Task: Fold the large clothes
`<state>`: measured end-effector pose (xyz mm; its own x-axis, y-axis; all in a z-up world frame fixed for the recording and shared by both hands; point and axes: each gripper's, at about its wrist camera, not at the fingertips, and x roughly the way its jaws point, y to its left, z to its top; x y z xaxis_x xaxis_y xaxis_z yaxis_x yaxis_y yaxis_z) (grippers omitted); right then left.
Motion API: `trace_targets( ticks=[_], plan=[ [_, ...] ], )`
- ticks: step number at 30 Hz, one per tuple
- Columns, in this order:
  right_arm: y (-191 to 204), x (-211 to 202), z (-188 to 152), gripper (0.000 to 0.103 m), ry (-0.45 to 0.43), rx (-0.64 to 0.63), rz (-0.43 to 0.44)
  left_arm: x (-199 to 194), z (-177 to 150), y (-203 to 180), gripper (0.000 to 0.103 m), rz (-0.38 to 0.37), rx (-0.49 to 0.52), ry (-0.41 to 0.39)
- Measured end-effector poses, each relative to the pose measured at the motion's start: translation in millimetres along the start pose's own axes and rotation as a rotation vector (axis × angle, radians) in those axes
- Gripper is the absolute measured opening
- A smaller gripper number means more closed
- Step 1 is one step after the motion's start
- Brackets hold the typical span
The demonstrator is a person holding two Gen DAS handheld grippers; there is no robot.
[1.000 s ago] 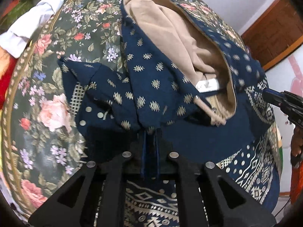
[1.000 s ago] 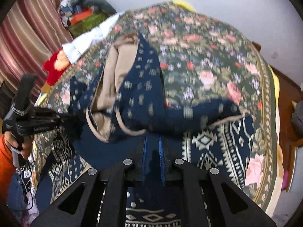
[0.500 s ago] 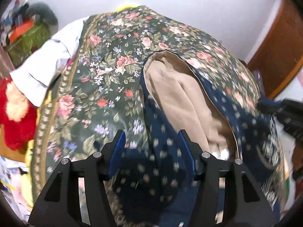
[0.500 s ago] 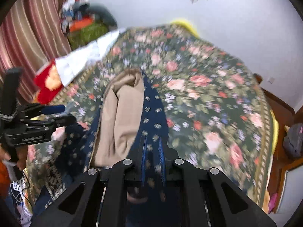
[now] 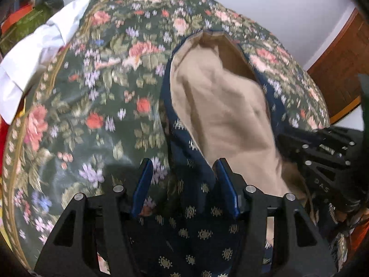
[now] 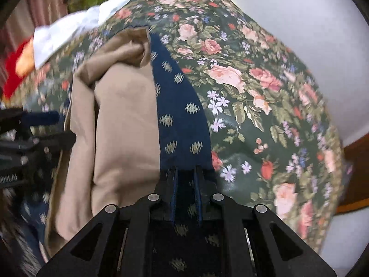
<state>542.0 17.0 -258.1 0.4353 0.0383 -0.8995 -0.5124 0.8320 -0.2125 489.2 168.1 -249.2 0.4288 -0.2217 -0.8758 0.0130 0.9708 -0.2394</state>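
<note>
A large navy garment with gold motifs (image 6: 182, 115) lies on the bed, its beige lining (image 5: 219, 115) turned up and showing. In the left wrist view my left gripper (image 5: 184, 180) is open, and navy cloth lies loose between and under its blue pads (image 5: 143, 184). My right gripper (image 6: 186, 177) is shut on a navy edge of the garment, which runs out from between its pads beside the beige lining (image 6: 124, 127). The right gripper's black body (image 5: 322, 157) shows at the right of the left wrist view. The left gripper (image 6: 34, 133) shows at the left of the right wrist view.
A dark green floral bedspread (image 5: 103, 106) covers the bed under the garment. A white cloth (image 5: 34, 53) lies at the bed's far left edge, with a red plush toy (image 6: 16, 73) beyond it. Brown wooden furniture (image 5: 341, 69) stands at the right by a pale wall (image 6: 311, 23).
My left gripper has opened and let go of the navy cloth. Both grippers have moved along the garment toward its far end, the right one carrying the navy edge with it.
</note>
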Motion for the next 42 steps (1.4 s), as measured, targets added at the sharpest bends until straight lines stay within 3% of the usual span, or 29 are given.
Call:
trace_targets(
  ticks=[4,9,17,23,26,28,31,32,33,35,36,37,38,42],
  plan=[
    [-3.6,-5.0,-7.9,0.009,0.016,-0.002,-0.063,-3.1,-15.2,5.4,0.057,0.011,0.002,0.011],
    [-16.0,-1.8,-12.3,0.009,0.052,0.038,-0.029,-20.5,-24.5,15.1,0.057,0.003,-0.007,0.006],
    [-19.9,-5.9,-12.7,0.009,0.087,0.103,-0.002,-52.6,-29.5,23.9,0.057,0.05,0.021,-0.025],
    [-23.7,-39.9,-0.3,0.009,-0.032,0.173,0.095,-45.2,-5.2,29.0,0.057,0.038,-0.029,-0.059],
    [-20.9,-38.7,13.9,0.009,-0.052,0.177,0.072,-26.9,9.1,32.4,0.057,0.012,-0.096,-0.056],
    [-16.8,-23.3,22.0,0.009,-0.011,0.154,0.043,-8.9,17.3,33.8,0.057,0.057,-0.131,-0.042],
    [-14.8,8.2,26.5,0.009,0.047,0.093,-0.096,13.5,24.6,35.6,0.057,0.056,-0.175,-0.009],
    [-16.4,13.1,25.3,0.009,0.036,0.084,-0.097,18.3,24.7,36.1,0.057,0.051,-0.186,-0.003],
    [-19.0,12.5,23.6,0.011,0.012,0.095,-0.092,22.1,24.7,36.5,0.057,0.046,-0.194,0.001],
    [-26.1,11.1,20.8,0.04,-0.004,0.124,-0.141,26.2,23.5,36.0,0.057,0.05,-0.18,-0.006],
    [-29.9,10.6,18.7,0.077,-0.029,0.117,-0.229,26.8,23.1,34.8,0.057,0.056,-0.164,-0.01],
    [-33.1,11.6,16.6,0.091,-0.054,0.101,-0.255,26.4,22.5,32.5,0.057,0.065,-0.146,-0.013],
    [-37.5,12.9,13.5,0.091,-0.064,0.096,-0.229,25.8,21.9,31.1,0.057,0.072,-0.14,-0.014],
    [-61.1,4.6,5.8,0.089,-0.059,0.227,0.016,24.8,24.8,26.5,0.056,0.08,-0.126,-0.019]
  ],
)
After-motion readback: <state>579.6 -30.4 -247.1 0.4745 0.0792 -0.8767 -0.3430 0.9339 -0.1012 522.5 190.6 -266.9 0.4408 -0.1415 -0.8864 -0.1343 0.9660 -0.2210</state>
